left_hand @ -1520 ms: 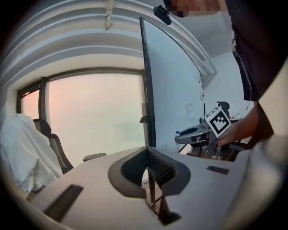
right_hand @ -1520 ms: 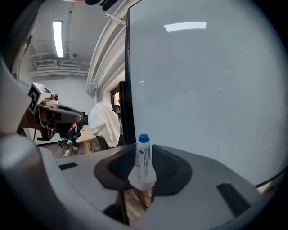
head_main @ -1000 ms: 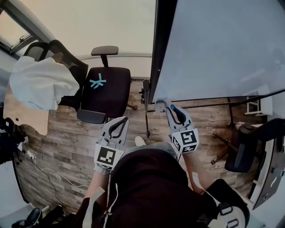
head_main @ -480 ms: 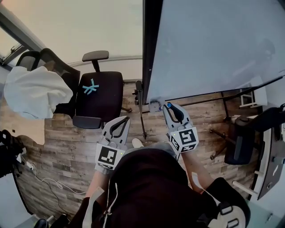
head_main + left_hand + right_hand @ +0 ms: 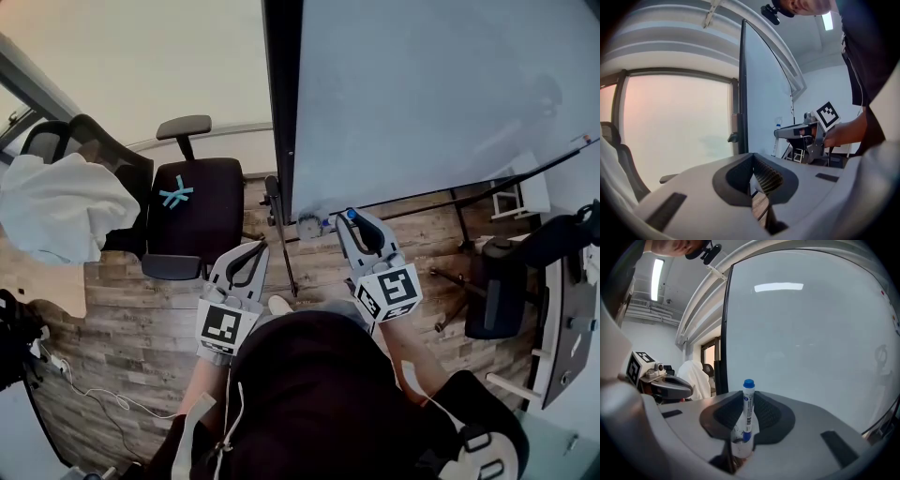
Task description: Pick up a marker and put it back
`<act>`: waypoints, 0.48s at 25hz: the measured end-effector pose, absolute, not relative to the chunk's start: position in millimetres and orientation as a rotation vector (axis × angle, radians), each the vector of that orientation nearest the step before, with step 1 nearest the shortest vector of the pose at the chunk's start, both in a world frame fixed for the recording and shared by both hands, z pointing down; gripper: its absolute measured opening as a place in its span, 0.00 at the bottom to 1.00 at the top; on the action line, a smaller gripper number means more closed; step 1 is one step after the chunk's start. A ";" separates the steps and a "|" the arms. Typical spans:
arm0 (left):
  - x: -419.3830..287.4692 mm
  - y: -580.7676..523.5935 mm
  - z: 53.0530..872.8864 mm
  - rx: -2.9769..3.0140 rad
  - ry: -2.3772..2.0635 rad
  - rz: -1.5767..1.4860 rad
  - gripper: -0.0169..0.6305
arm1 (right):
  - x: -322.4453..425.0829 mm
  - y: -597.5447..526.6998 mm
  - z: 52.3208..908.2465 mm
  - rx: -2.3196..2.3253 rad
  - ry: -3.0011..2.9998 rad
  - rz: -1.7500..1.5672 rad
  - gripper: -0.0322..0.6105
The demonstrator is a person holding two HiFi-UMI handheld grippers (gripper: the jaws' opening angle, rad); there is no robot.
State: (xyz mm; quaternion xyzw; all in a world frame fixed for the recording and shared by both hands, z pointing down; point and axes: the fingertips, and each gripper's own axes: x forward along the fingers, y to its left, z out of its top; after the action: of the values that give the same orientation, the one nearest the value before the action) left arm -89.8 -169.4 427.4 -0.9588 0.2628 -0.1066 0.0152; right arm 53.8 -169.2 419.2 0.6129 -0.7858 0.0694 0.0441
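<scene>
Currently your right tool [image 5: 356,225] is clamped on the marker [image 5: 747,411], which stands upright across the jaws, blue cap on top. The whiteboard [image 5: 811,333] lies straight ahead of it, with its lower edge near the tool's tip. Your left tool [image 5: 757,180] sits farther back, jaws together on nothing.

wood-plank floor [image 5: 122,319], grey-brown boards. standing on it: black office chair [image 5: 192,211] with a light blue cross on the seat; just beside it to the left, a second dark chair [image 5: 103,164] draped with white cloth [image 5: 56,202]; whiteboard stand [image 5: 278,239]; another dark chair [image 5: 492,291] at right. thin white cable [image 5: 89,394] trails across the boards at lower left.
</scene>
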 end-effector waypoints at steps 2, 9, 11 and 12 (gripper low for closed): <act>-81.9 -168.5 424.2 -2.992 0.807 -0.324 0.04 | 58.9 -166.9 409.0 1.889 -2.414 0.211 0.18; -54.3 -165.4 414.8 -3.025 0.764 -0.294 0.04 | 86.5 -154.7 381.5 1.957 -2.395 0.167 0.17; -46.0 -165.3 414.0 -3.016 0.734 -0.273 0.04 | 96.5 -149.4 377.5 1.980 -2.375 0.158 0.17; -41.5 -165.0 413.6 -3.011 0.719 -0.261 0.04 | 101.9 -146.1 376.1 1.992 -2.363 0.156 0.17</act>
State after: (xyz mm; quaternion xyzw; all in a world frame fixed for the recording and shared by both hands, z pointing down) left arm -41.5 -165.0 413.6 -0.9691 0.2313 -0.0841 0.0174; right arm 101.9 -146.1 376.1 0.6437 -0.7633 0.0504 0.0235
